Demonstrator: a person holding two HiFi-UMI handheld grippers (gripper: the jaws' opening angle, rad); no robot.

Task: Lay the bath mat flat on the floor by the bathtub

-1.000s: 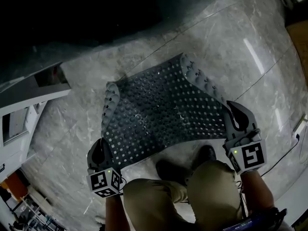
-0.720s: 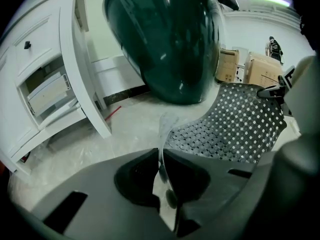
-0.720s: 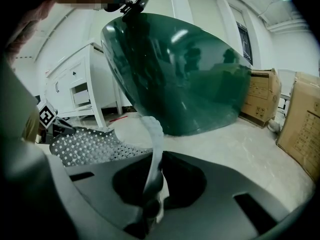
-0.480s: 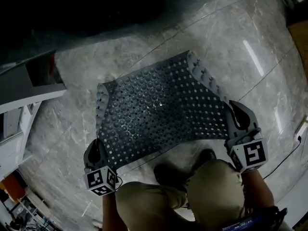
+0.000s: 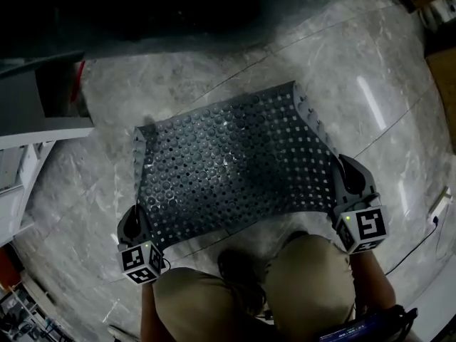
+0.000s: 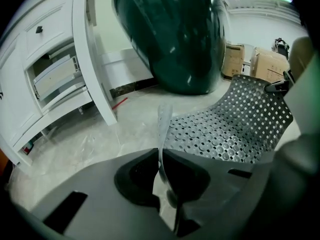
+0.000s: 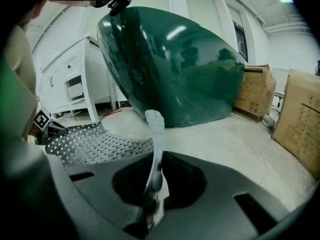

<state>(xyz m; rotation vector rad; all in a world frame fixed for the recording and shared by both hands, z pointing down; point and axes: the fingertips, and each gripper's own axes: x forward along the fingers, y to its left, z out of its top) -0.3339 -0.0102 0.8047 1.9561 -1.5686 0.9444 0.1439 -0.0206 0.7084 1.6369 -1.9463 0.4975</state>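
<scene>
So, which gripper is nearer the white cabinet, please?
The left gripper: it clamps the bath mat on the white cabinet side; the right gripper is farther.

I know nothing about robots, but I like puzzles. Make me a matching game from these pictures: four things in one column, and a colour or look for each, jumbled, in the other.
Things:
1. bath mat
2. bathtub
3. cabinet
4. cardboard boxes

Looks:
A. white
B. brown
C. dark green and glossy
D. grey and full of holes

Pairs: 1-D, 2-C, 3-A, 4-B
</scene>
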